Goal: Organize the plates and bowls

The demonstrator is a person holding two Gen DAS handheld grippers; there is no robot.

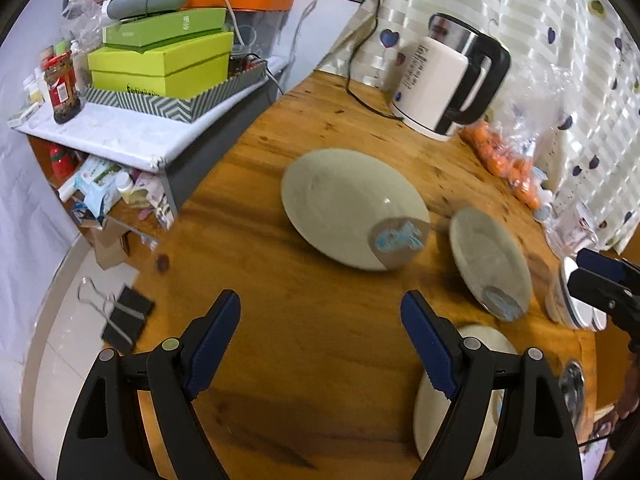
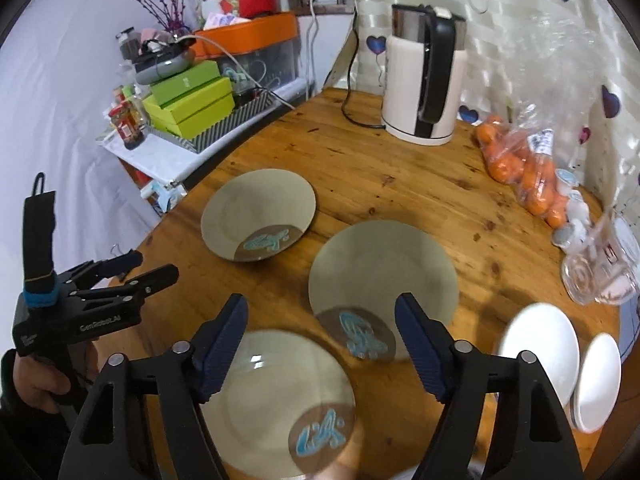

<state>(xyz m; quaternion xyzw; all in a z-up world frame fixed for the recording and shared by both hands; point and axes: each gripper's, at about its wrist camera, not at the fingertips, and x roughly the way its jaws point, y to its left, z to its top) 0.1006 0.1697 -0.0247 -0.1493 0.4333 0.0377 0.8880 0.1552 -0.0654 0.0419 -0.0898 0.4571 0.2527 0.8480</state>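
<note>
Here, round wooden table [image 2: 400, 184], three beige plates [image 2: 384, 268] spread mid-table, two white bowls [image 2: 538, 346] at right edge, white kettle [image 2: 420, 92] and bagged oranges [image 2: 524, 168] by heart-print curtain [image 2: 560, 40], cluttered shelf [image 2: 160, 152] alongside, left gripper [image 1: 320, 340] and right gripper [image 2: 322, 344] both spread apart, empty, above table.

bare wood [image 2: 400, 184] before kettle [image 2: 424, 92], plates [image 2: 384, 276] crowd front

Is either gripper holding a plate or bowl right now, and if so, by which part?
Nothing is held. The left gripper and right gripper are both open, with only table and plates behind them.
</note>
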